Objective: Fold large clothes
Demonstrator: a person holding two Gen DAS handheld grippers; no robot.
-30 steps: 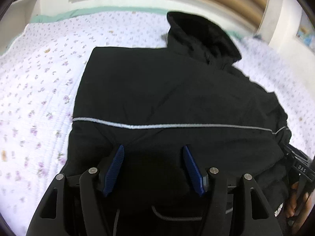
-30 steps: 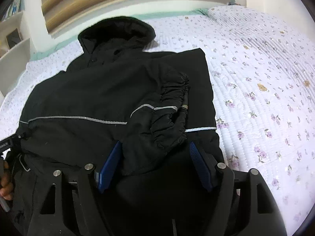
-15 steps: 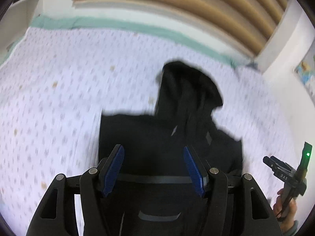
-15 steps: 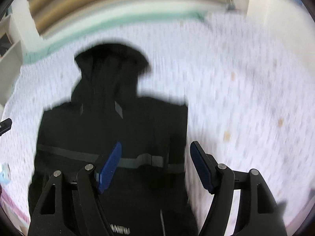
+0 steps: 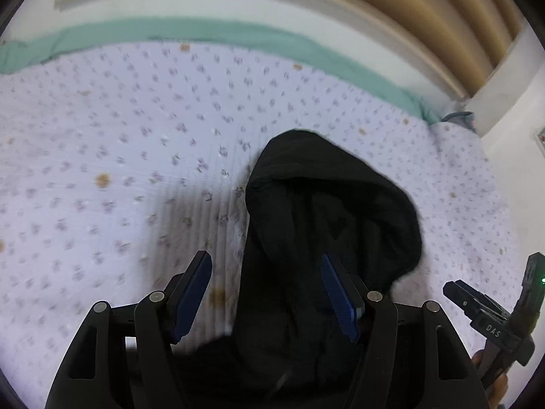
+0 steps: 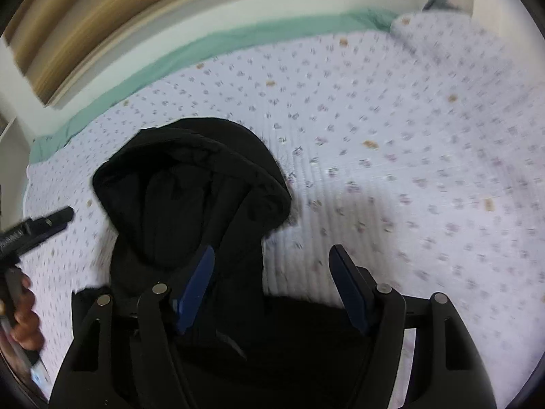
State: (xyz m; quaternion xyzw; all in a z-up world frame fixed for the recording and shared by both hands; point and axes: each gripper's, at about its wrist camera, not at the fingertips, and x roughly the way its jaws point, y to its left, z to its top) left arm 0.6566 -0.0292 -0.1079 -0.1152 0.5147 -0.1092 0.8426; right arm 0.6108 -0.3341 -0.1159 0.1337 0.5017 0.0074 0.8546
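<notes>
Both grippers moved up to the black jacket's hood [image 5: 327, 204] at 12 o'clock, left gripper [image 5: 267, 293] opening, right gripper [image 6: 272, 289] wide and empty: hood fold judged next.

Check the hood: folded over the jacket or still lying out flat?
Lying out flat. The hood stretches away from the jacket body onto the floral quilt, its opening facing up; nothing is folded over it. Both wrist views agree.

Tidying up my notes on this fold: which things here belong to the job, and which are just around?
Job:
- black jacket, hood toward the wall
- left claw, opening, gripping nothing
- right claw, open, empty

Just around:
- floral quilt underneath
- green sheet
- blinds
</notes>
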